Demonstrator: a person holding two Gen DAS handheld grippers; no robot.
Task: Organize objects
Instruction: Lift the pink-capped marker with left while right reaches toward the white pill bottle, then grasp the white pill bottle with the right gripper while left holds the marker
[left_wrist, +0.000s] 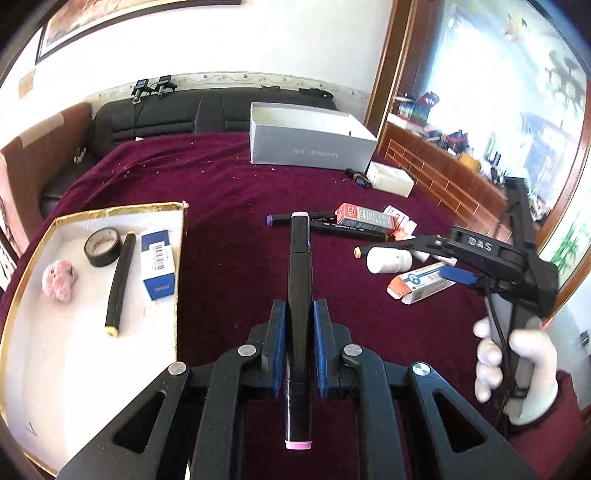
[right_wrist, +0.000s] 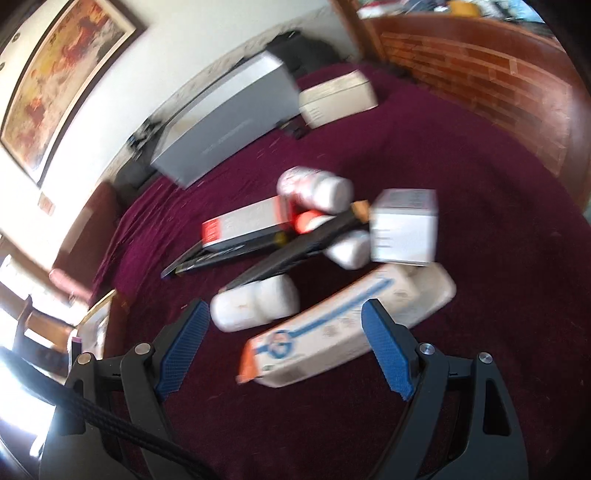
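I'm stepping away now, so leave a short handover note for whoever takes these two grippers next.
Left gripper: shut on a black marker with pink caps, lifted off the maroon cover.
Right gripper: open, empty, over the pile.
Done: tape roll, black pen, blue box and pink fluffy item lie in the gold-edged tray.
Left: white bottle, white-and-blue carton, red-and-grey box, markers, other bottles and boxes.

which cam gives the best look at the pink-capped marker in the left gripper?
Left wrist. The marker runs sharp and full-length between the pads of the left gripper, both pink caps visible, with the white tray to the left. Right wrist is motion-blurred; only a dark stub with a pink tip at its left edge, possibly the marker.
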